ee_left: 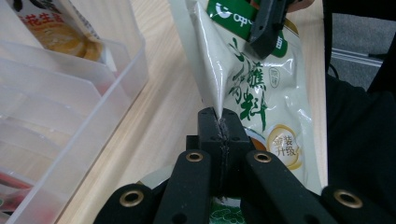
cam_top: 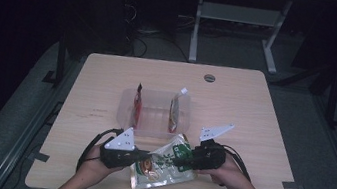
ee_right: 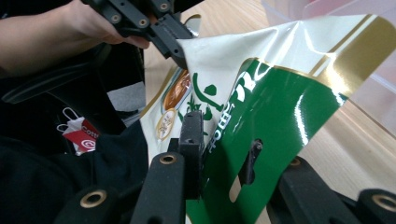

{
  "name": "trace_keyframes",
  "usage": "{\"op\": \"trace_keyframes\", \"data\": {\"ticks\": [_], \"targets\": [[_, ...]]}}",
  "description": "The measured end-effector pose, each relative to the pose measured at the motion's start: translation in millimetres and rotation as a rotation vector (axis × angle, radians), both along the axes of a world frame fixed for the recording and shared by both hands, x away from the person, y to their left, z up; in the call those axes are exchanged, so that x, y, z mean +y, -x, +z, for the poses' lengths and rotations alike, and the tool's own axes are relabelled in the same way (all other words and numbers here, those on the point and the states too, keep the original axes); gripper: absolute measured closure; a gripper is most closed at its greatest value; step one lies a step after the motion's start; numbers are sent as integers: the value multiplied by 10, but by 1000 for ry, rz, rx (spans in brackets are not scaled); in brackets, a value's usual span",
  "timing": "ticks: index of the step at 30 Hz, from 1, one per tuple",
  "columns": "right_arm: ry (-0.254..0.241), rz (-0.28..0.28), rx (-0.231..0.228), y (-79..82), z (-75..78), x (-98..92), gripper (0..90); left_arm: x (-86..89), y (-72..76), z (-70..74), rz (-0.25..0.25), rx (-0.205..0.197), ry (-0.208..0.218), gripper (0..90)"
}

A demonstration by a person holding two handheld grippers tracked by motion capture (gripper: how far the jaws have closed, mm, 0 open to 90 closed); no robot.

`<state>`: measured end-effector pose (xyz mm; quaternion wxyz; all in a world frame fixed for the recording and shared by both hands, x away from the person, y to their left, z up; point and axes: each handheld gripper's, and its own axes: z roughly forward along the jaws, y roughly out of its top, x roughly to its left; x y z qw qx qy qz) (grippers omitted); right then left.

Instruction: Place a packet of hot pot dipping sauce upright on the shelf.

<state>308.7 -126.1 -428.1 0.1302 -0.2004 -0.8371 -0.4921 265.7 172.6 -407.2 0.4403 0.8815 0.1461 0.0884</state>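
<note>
a glossy white and green foil pouch [cam_top: 166, 165] with gold trim lies at the lower middle of the high view, on the near edge of the light wooden desk [cam_top: 254, 117], just in front of a clear plastic bin [cam_top: 126, 111]. green chinese characters run down its front; a gold roundel reads "金装升级". the left tool [cam_top: 143, 155] is fully closed, pinching the pouch's white edge. the right tool [cam_top: 179, 163] has its jaws on either side of the green end, one pad against the foil; whether both press i cannot tell. two red and orange snack packets [cam_top: 137, 102] stand in the bin, one printed "花生". a red tag [ee_right: 81, 133] at left of the right gripper view reads "cott".
</note>
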Motion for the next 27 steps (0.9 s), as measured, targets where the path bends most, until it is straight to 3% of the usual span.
{"op": "trace_keyframes", "data": {"ticks": [11,16,20,27], "targets": [[-37,3,11,8,37,-29,710,54,4,25,5,-4,39,899],[-44,-29,40,-30,30,-81,613,48,30,55,-8,-10,46,899],[-31,-48,34,-35,28,-79,570,40,30,39,-15,-9,33,899],[-54,-17,30,-21,44,-69,787,55,7,27,6,1,46,898]]}}
